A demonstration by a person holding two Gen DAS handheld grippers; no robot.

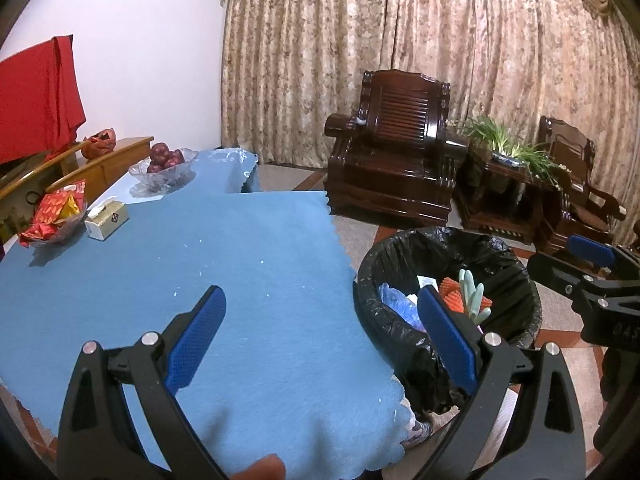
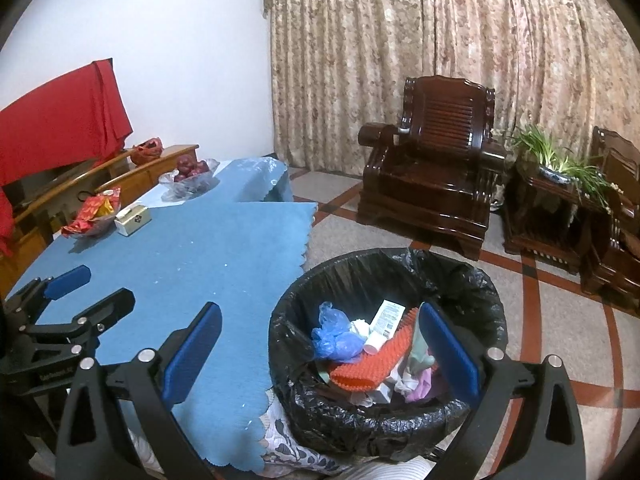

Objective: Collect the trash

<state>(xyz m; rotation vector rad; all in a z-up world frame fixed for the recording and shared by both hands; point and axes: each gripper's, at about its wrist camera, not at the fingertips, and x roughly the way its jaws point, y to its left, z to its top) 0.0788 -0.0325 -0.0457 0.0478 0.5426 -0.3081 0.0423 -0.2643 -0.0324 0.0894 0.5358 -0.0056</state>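
Beside the blue-clothed bench (image 2: pixel 208 264), our 2 grippers' jaws gape empty (trash already binned); next we scan for leftovers.

Bin (image 2: pixel 472 280) stood just right of table (image 2: pixel 224 248), trash (image 2: pixel 372 356) in it, tissue box (image 2: pixel 133 220) and fruit bowl (image 2: pixel 188 184) on table's far left, armchair (image 2: pixel 432 176) behind bin.

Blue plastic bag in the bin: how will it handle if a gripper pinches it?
The blue plastic bag looks thin and crumpled, so it is probably floppy and would sag or unfold rather than hold its shape. It seems very light, likely lifting without shifting the white tube beside it. Its glossy film may slip between pads unless several folds are pinched together.
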